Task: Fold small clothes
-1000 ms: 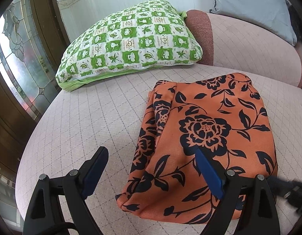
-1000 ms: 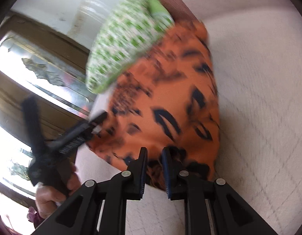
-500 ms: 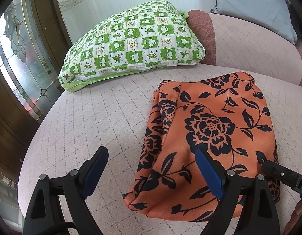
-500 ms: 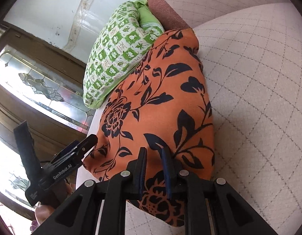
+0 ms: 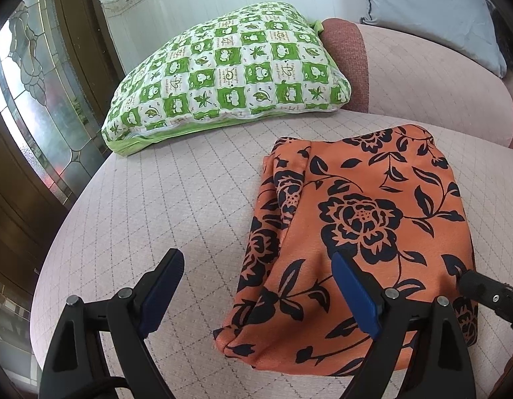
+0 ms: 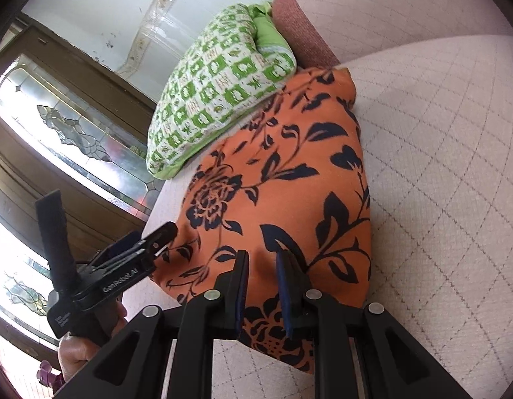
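Note:
An orange garment with a black flower print [image 5: 362,232] lies folded in a thick rectangle on the pale pink quilted seat [image 5: 176,199]. My left gripper [image 5: 256,262] is open wide and empty, hovering over the garment's near left edge. In the right wrist view the same garment [image 6: 289,193] fills the middle. My right gripper [image 6: 261,259] has its jaws close together with a narrow gap, over the garment's near edge; no fabric shows pinched between them. The left gripper [image 6: 137,246] appears at the left of that view.
A green and white checked pillow [image 5: 230,69] lies at the back left of the seat. A grey cushion [image 5: 432,6] rests on the backrest [image 5: 439,76]. A stained-glass door [image 5: 30,99] stands beyond the seat's left edge.
The right gripper has drawn back and its jaws have parted slightly from the garment's near edge. The garment now lies flat. The left gripper has barely moved.

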A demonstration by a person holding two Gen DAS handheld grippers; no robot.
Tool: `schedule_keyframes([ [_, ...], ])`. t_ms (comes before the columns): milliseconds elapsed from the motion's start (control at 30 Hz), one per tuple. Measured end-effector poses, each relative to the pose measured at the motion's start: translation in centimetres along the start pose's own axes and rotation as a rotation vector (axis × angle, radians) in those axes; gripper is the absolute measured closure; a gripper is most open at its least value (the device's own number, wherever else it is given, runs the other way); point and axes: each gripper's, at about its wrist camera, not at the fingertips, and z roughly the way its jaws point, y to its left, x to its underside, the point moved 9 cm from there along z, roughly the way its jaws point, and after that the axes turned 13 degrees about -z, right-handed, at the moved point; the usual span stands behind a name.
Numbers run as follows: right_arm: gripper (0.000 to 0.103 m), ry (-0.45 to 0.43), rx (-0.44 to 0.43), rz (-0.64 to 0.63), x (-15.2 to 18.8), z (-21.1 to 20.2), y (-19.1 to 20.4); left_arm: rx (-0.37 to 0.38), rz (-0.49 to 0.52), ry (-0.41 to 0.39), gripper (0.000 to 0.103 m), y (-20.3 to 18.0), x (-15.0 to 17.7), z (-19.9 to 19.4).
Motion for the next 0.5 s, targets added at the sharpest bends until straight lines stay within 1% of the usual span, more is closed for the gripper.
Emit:
schedule_keyframes([
  [133,0.083,-0.027,-0.003,-0.013,-0.39,-0.53,0.35,0.0,-0.003,-0.002,0.012,0.01,-0.03,0.01],
  [500,0.083,-0.038,-0.006,-0.013,-0.61,-0.89,0.44,0.002,0.0,-0.005,0.012,-0.06,-0.01,0.0],
])
